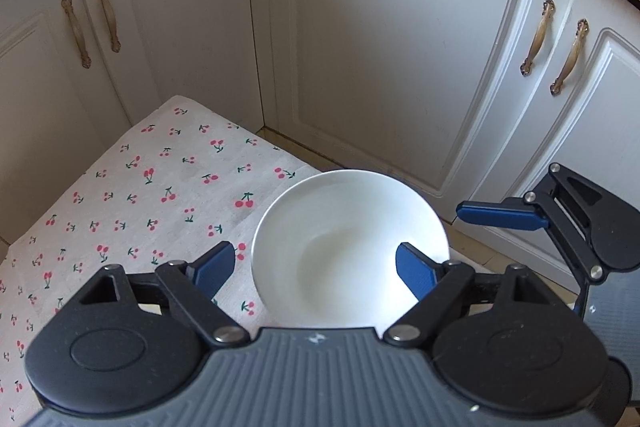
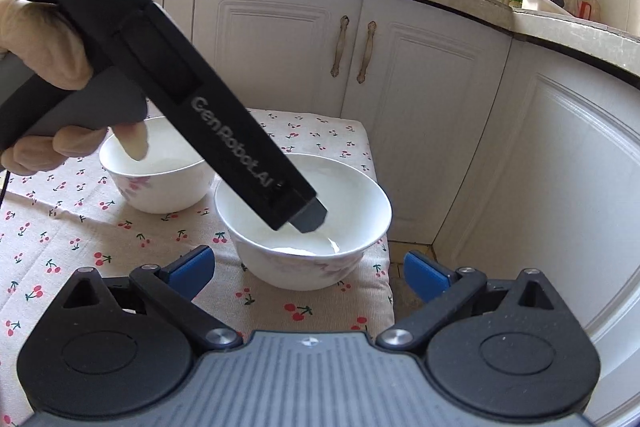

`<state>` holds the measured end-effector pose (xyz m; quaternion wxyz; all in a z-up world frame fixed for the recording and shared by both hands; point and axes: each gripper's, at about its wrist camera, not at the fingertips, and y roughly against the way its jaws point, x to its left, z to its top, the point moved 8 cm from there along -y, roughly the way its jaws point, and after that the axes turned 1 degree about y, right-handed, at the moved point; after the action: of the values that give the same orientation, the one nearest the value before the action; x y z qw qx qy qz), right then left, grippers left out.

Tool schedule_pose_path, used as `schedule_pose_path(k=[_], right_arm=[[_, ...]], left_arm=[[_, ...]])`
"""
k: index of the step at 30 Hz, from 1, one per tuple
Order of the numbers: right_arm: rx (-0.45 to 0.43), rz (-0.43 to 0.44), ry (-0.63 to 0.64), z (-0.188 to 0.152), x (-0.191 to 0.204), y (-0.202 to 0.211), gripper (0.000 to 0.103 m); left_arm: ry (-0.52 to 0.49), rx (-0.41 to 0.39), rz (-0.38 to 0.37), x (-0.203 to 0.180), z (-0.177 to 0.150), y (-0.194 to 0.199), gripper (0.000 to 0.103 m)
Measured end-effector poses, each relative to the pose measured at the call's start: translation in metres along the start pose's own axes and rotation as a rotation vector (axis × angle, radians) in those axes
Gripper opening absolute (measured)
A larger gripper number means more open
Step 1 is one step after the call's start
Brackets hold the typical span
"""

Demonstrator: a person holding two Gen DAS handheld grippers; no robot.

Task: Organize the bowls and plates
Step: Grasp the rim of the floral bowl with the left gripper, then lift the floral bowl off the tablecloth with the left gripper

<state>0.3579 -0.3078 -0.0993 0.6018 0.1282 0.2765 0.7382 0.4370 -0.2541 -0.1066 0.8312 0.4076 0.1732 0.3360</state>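
Reaching for the nearer white bowl (image 1: 348,247), we judge we are at the pick-up step, with nothing lifted yet. Our left gripper (image 1: 316,267) hangs tilted down over the bowl, its blue pads (image 1: 416,275) spread. From its own camera one pad shows over the bowl's inside and the other over the cloth beside the rim, so the wall seems to lie between them, but neither pad presses on it that we can see. From the right wrist view, the black body of the left tool crosses the picture and its tip dips into the bowl's mouth. Our right gripper (image 2: 310,269) waits low in front of the bowl, jaws wide and empty.

The bowl stands upright near the right-hand corner of the table, close to its edge, with a second bowl (image 2: 160,183) just beside it, further back and to the left. Whether the two touch we cannot tell.

Next, we think, the left claw must close on the rim and lift straight. Both bowls look like glazed ceramic, smooth and glossy, round with steep walls and a faint pink flower print outside; such a glaze may slip under a shallow pinch. The cherry-print tablecloth (image 1: 132,195) is woven, matte and slightly rumpled. Behind stand panelled white cabinet doors (image 1: 400,47) with ornate brass-coloured handles.
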Motion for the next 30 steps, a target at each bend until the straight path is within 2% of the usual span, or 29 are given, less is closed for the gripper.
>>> schedule_pose_path(k=[2,17,30], right_arm=[[0.003,0.005,0.004,-0.001,0.000,-0.003,0.101],[-0.006,0.019,0.020,0.001,-0.001,-0.011,0.087],[-0.007,0.021,0.032,0.002,0.000,-0.012,0.087]], left_arm=[[0.005,0.006,-0.004,0.001,0.000,-0.005,0.079],[0.004,0.012,-0.042,0.000,0.002,-0.020,0.075],[-0.002,0.023,-0.051,0.001,0.001,-0.023,0.075]])
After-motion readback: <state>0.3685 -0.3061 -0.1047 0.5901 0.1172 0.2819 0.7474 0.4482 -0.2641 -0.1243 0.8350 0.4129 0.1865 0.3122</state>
